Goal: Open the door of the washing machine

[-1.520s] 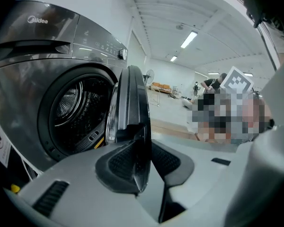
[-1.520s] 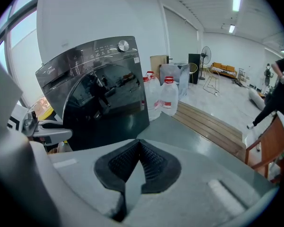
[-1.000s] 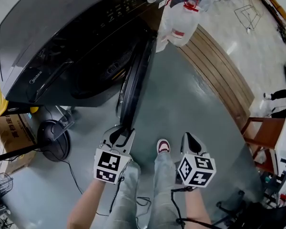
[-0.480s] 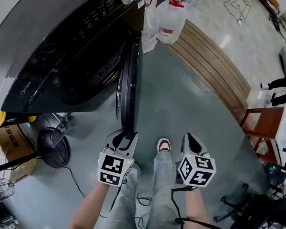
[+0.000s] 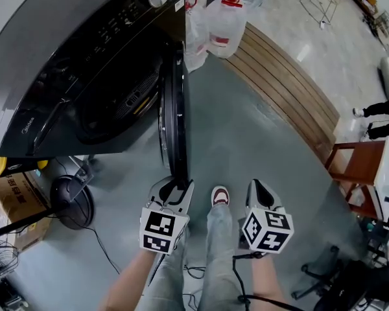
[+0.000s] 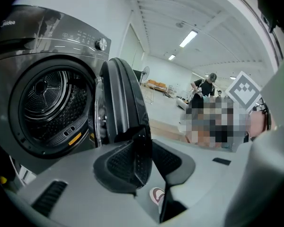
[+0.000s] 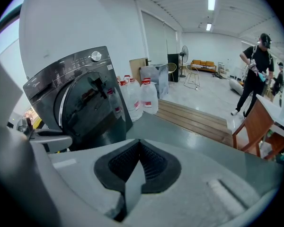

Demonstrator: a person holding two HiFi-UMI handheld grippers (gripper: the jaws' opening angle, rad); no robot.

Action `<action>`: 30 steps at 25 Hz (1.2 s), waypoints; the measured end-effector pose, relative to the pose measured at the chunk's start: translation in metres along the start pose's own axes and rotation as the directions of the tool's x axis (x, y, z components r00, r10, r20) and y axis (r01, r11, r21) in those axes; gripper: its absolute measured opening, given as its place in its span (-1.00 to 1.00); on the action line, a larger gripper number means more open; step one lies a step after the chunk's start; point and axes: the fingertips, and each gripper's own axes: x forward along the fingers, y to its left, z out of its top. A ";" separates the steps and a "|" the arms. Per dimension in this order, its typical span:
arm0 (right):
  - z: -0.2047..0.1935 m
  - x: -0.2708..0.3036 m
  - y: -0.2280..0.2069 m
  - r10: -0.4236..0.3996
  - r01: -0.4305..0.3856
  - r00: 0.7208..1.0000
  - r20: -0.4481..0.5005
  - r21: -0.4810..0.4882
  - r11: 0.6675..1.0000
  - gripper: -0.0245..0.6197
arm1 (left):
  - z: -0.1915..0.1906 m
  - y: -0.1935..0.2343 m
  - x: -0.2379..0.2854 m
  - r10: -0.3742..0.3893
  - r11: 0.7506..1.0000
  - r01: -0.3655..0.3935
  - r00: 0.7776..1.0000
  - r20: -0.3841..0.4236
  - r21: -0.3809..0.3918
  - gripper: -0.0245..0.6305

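**A:** Where do things stand?

**B:** The door (image 6: pixel 125 103) of the washing machine (image 5: pixel 84 76) is swung well out and edge-on to you, with the drum (image 6: pixel 49 100) bare. Your left gripper (image 5: pixel 176 185) has the door's free edge between its jaws. They have just been opening, and the pads look slack on it. Your right gripper (image 5: pixel 260 188) is closed on nothing, off to the side

**A:** What could go wrong?

**B:** If you pull away at a slant, a pad may catch the edge and drag the door back toward shut. If you shove it wider, it could swing into the water jugs (image 5: pixel 223 18) near the hinge side
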 end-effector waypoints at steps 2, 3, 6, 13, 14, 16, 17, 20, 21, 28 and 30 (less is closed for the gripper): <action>0.000 0.000 -0.003 -0.001 0.001 1.000 -0.001 0.002 1.000 -0.91 | 0.002 -0.005 0.004 -0.006 1.000 0.006 1.000 0.003 -0.005 -0.57; 0.000 0.000 -0.005 -0.001 0.001 1.000 -0.003 0.002 1.000 -0.91 | 0.002 -0.008 0.005 -0.009 1.000 0.009 1.000 0.003 -0.009 -0.57; 0.001 0.000 -0.011 -0.004 0.004 1.000 -0.005 0.003 1.000 -0.91 | 0.004 -0.015 0.011 -0.018 1.000 0.018 1.000 0.003 -0.018 -0.57; 0.005 -0.003 -0.029 -0.016 0.016 1.000 -0.006 0.011 1.000 -0.91 | 0.010 -0.033 0.023 -0.037 0.999 0.037 0.999 0.002 -0.034 -0.57; 0.006 -0.003 -0.032 -0.017 0.017 1.000 -0.005 0.013 1.000 -0.91 | 0.011 -0.035 0.025 -0.038 0.999 0.038 0.999 0.003 -0.038 -0.57; 0.007 -0.004 -0.037 -0.019 0.019 1.000 -0.004 0.015 1.000 -0.91 | 0.013 -0.040 0.029 -0.036 0.998 0.036 0.999 0.005 -0.045 -0.57; 0.008 -0.004 -0.040 -0.019 0.019 1.000 -0.003 0.016 1.000 -0.91 | 0.014 -0.042 0.030 -0.035 0.998 0.035 0.999 0.006 -0.049 -0.57; 0.010 -0.005 -0.048 -0.021 0.021 1.000 -0.003 0.018 1.000 -0.91 | 0.016 -0.047 0.035 -0.031 0.998 0.032 0.999 0.008 -0.056 -0.57; 0.011 -0.005 -0.051 -0.022 0.022 1.000 -0.004 0.019 1.000 -0.91 | 0.017 -0.049 0.037 -0.031 0.998 0.031 1.000 0.007 -0.058 -0.57; 0.019 -0.007 -0.067 -0.023 0.024 1.000 -0.006 0.021 1.000 -0.91 | 0.023 -0.061 0.047 -0.018 0.997 0.018 1.000 0.002 -0.075 -0.56; 0.022 -0.008 -0.073 -0.022 0.022 1.000 -0.006 0.021 1.000 -0.91 | 0.025 -0.065 0.051 -0.008 0.996 0.008 1.000 0.006 -0.084 -0.56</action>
